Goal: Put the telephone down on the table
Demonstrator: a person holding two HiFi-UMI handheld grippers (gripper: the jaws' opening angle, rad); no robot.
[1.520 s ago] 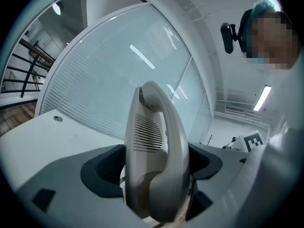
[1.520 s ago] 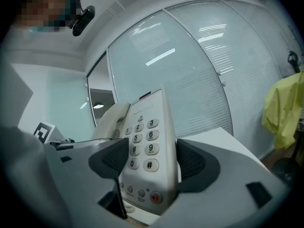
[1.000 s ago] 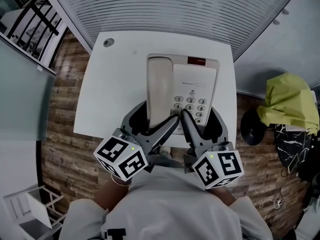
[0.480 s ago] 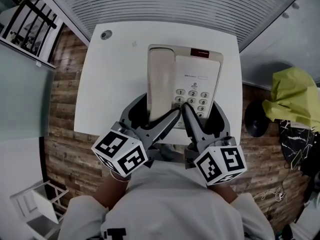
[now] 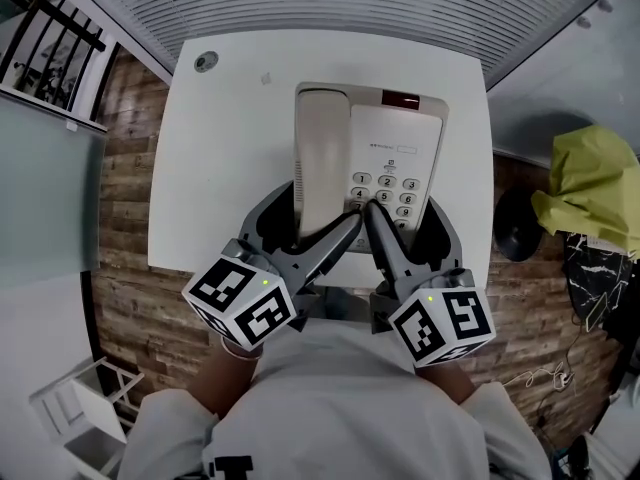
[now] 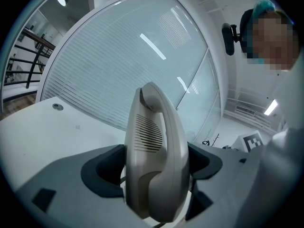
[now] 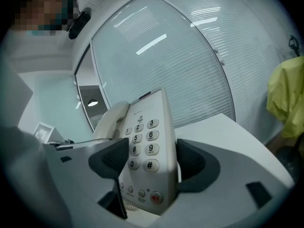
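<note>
A beige telephone with its handset in the cradle lies lengthwise over the white table. My left gripper is shut on the near end of the handset side. My right gripper is shut on the near end of the keypad side, with the number keys between its dark pads. In both gripper views the telephone rises steeply away from the jaws. I cannot tell whether its base touches the table.
A round cable hole sits at the table's far left corner. Frosted glass with blinds runs behind the table. To the right are a yellow cloth and a black round base on the wooden floor. A white stool stands near left.
Table and telephone have slid slightly up the head view together. Both grippers keep the same hold on the telephone's near end.
</note>
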